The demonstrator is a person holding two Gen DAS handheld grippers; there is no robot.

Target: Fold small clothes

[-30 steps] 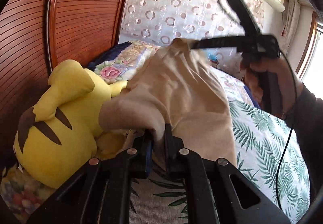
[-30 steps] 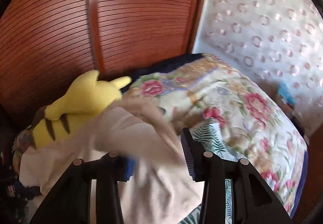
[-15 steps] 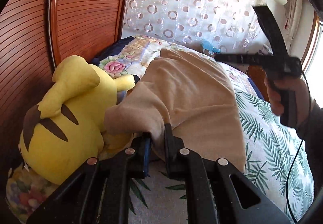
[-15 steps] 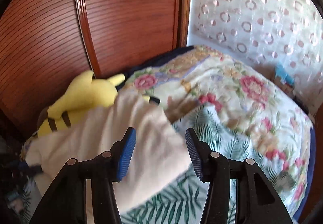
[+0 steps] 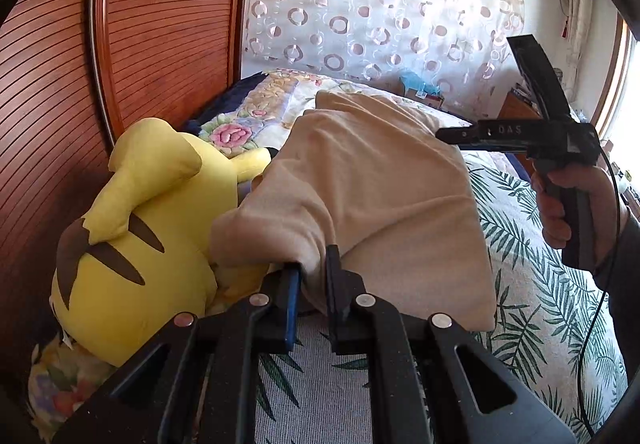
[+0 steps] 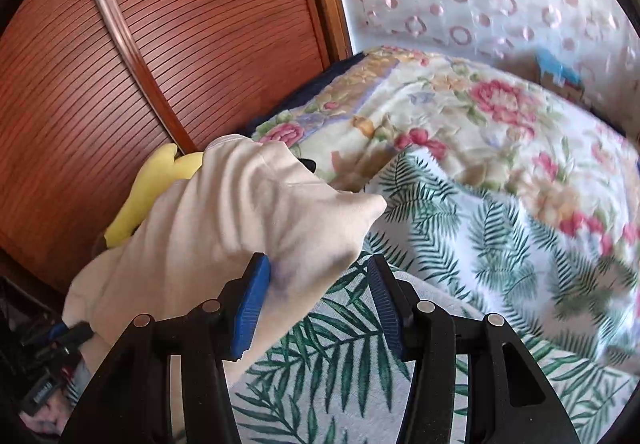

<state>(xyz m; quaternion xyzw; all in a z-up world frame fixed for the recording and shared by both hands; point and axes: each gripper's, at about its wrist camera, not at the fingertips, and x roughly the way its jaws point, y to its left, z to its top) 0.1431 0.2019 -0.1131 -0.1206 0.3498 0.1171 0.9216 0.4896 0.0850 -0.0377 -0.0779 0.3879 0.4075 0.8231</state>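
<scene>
A beige garment [image 5: 372,188] lies folded over on the bed, draped partly against a yellow plush toy [image 5: 136,228]. My left gripper [image 5: 313,280] is shut on the garment's near left corner. My right gripper [image 6: 318,284] is open; the garment [image 6: 248,220] lies against its left pad and partly between the jaws, not pinched. In the left wrist view the right gripper [image 5: 448,133] hovers at the garment's right edge, held by a hand.
The bed has a palm-leaf sheet [image 6: 500,244] and a floral quilt [image 6: 460,104] behind it. A slatted wooden headboard [image 5: 152,28] stands at the left. A circle-patterned curtain [image 5: 380,4] hangs at the back. A cable [image 5: 596,308] trails from the right hand.
My right gripper let go of the garment's far corner, opened and drew back to the right and down. The garment dropped flat onto the bed. My left gripper kept its hold.
</scene>
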